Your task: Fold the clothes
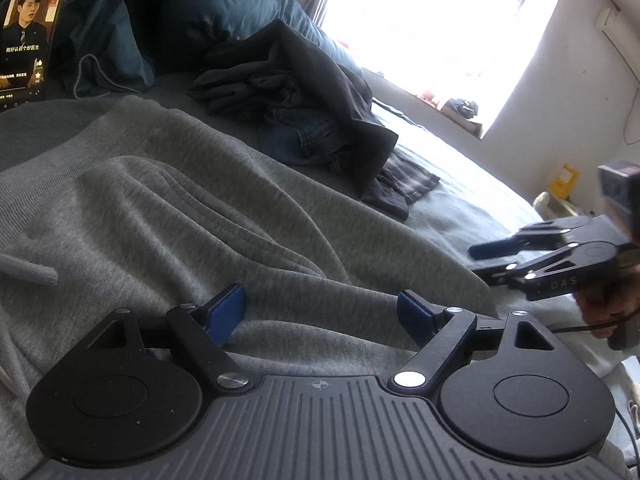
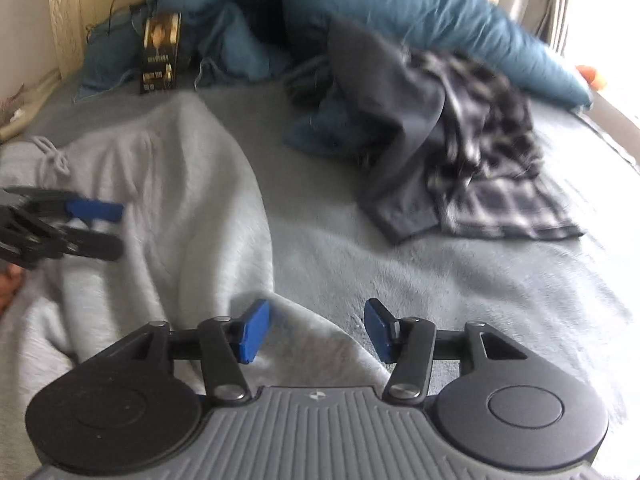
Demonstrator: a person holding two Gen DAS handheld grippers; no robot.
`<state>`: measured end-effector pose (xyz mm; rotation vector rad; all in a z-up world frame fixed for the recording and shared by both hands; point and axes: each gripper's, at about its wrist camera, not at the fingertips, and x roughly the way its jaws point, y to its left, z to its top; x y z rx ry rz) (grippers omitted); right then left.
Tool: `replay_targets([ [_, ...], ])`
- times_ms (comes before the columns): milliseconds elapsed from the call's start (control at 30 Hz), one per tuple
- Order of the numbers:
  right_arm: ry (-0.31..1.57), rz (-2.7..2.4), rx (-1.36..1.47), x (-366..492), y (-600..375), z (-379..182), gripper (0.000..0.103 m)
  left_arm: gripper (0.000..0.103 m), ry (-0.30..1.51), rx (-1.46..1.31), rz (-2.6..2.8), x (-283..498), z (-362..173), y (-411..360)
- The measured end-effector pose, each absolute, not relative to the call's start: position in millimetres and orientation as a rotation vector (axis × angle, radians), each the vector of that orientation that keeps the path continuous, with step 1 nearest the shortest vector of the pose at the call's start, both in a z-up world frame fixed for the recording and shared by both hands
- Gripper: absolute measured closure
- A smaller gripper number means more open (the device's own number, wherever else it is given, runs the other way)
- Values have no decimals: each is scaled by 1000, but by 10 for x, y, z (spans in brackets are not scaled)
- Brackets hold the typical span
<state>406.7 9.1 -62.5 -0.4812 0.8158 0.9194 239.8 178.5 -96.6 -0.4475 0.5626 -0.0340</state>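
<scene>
Left gripper, bottom centre, gapes released over a rumpled grey sweatshirt on a grey bed by a bright window. Right gripper, jaws apart and empty, straddles the sweatshirt's edge at lower left.

A: The grey garment runs off the left and bottom edges of the left wrist view, so its full shape can't be read.

B: And the left gripper body covers its near part. In the right wrist view the checked cloth is smeared by blur; its pattern barely resolves.

A: The dark pile toward the bed's far side hides its own lower layers; how many pieces lie there, I can't tell.

B: The phone is cut by the left edge, its small text unreadable.

A: The right gripper is cropped at the right edge, with only part of the hand showing.
</scene>
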Motion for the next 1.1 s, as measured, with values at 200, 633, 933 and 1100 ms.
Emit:
replay_targets([
  [200, 895, 976, -488, 3990, 148, -778, 48, 19, 560, -445, -35, 2403, -970, 1783],
  [633, 555, 618, -428, 3938, -75, -500, 99, 20, 545, -448, 8, 2381, -959, 1792],
  [933, 717, 383, 7, 4714, -600, -628, 97, 20, 549, -441, 8, 2378, -960, 1798],
  [1100, 736, 706, 32, 4605, -158, -154, 53, 19, 527, -460, 19, 2316, -919, 1819],
])
